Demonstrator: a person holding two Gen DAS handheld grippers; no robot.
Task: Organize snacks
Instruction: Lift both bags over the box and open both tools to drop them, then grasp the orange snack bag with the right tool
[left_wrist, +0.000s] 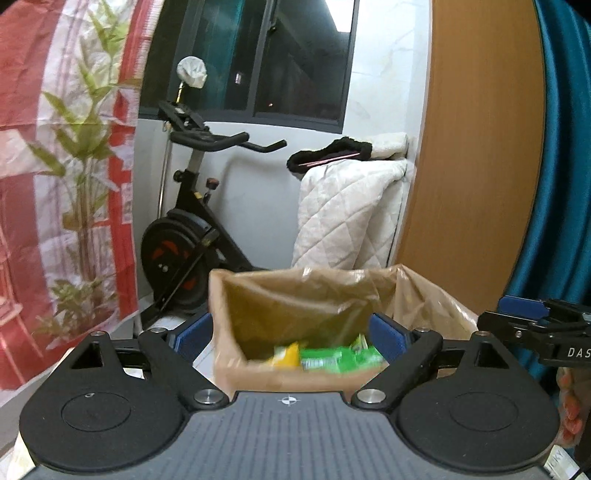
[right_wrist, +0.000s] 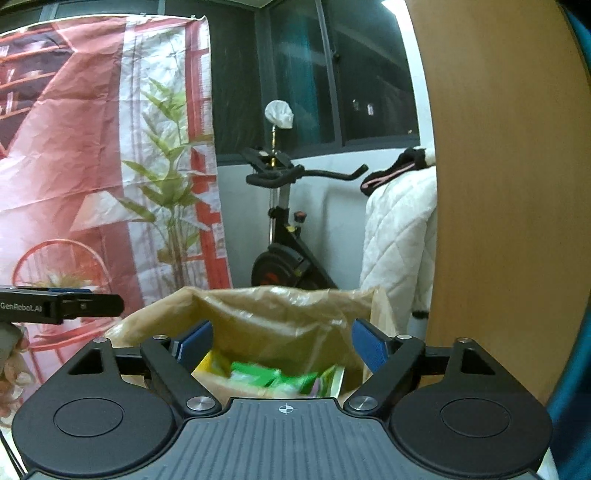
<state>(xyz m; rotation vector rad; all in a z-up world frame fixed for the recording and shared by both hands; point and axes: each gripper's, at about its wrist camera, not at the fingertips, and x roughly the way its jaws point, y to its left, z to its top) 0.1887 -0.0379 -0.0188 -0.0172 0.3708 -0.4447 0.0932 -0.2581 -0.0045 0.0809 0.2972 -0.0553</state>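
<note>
So the whole thing hinged on where the snacks (left_wrist: 325, 357) sat: down inside the brown bag (left_wrist: 295, 295), straight ahead of and below both grippers. The left gripper (left_wrist: 291, 334) was spread wide with nothing in it, and its blue pads (left_wrist: 384, 334) flanked the bag's opening. The right gripper (right_wrist: 282, 343) was the same deal, splayed apart and empty, and looked out over the same opening from the bag's other side. Honestly I couldn't call which one was nearer, they looked about level. The green packet (left_wrist: 320, 360) lay flat with its long side running left to right across the left view, and a yellow packet (left_wrist: 286, 355) was touching it on the left. Everything in there was blurry. The bag was thin crinkly plastic, glossy and floppy at the rim, so I'd guess it would cave in if bumped. The wrappers looked slick
</note>
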